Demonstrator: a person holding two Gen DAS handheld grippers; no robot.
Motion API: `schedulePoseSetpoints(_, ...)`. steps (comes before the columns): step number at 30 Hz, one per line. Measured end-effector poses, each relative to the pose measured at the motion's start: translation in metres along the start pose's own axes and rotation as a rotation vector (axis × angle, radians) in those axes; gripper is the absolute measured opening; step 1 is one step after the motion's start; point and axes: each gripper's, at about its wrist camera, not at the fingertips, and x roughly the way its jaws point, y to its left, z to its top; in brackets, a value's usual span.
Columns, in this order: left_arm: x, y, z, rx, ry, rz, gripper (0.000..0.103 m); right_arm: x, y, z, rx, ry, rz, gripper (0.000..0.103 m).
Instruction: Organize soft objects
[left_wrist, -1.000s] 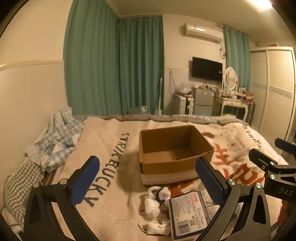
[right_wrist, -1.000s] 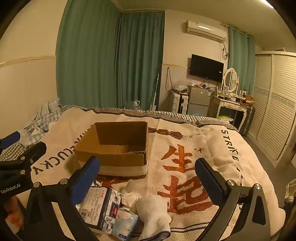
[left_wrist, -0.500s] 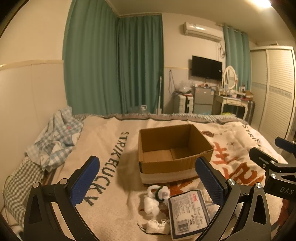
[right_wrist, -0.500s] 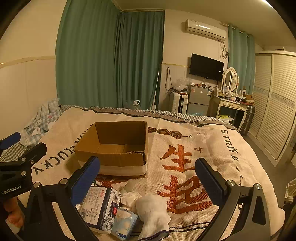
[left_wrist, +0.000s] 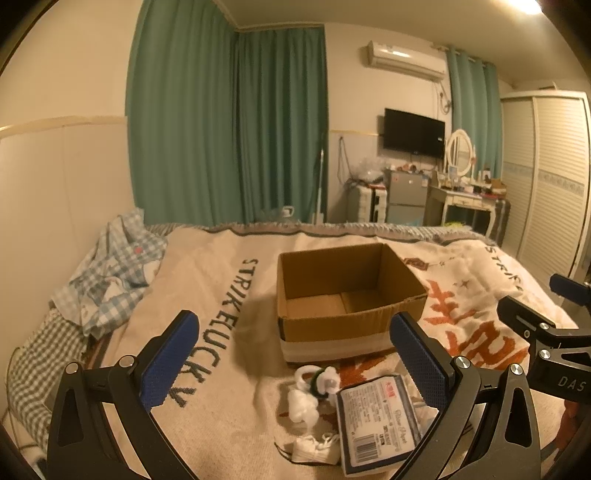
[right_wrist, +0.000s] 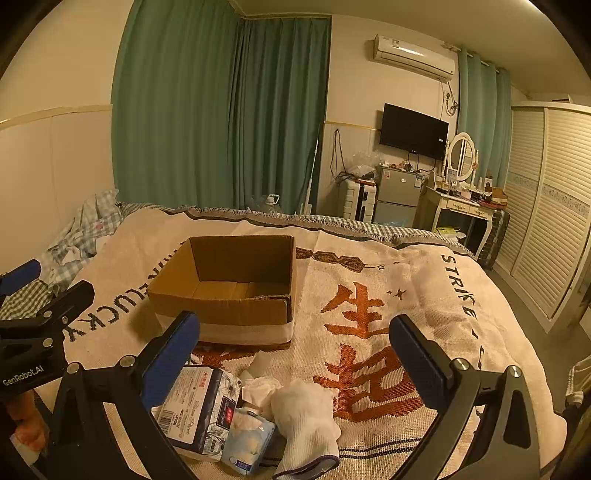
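- Right gripper (right_wrist: 293, 332): jaws wide apart, empty. White sock (right_wrist: 308, 417) lies just below and ahead, between the fingers, long axis running roughly along them.
- Left gripper (left_wrist: 293, 334): also spread, empty. Tissue pack (left_wrist: 378, 419) sits below, toward its right finger; white cotton bits (left_wrist: 304, 404) just left of it.
- Cardboard box (right_wrist: 229, 291): beyond the pile, open, looks empty.
- Judgement: right gripper nearer the sock.

I'm looking at a bed under a cream woven blanket (right_wrist: 424, 295). On it sits an open cardboard box (right_wrist: 229, 291); in front lie a tissue pack (right_wrist: 199, 410), white sock (right_wrist: 306, 417), small wipes packet (right_wrist: 247, 446), and at the left edge a crumpled checked cloth (left_wrist: 110, 273).
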Motion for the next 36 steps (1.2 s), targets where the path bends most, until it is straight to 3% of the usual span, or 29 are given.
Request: schedulePoseSetpoints(36, -0.005, -0.005, 0.003, 0.011, -0.006, -0.013, 0.103, -0.006, -0.003, -0.009, -0.003, 0.006, 0.017, 0.103)
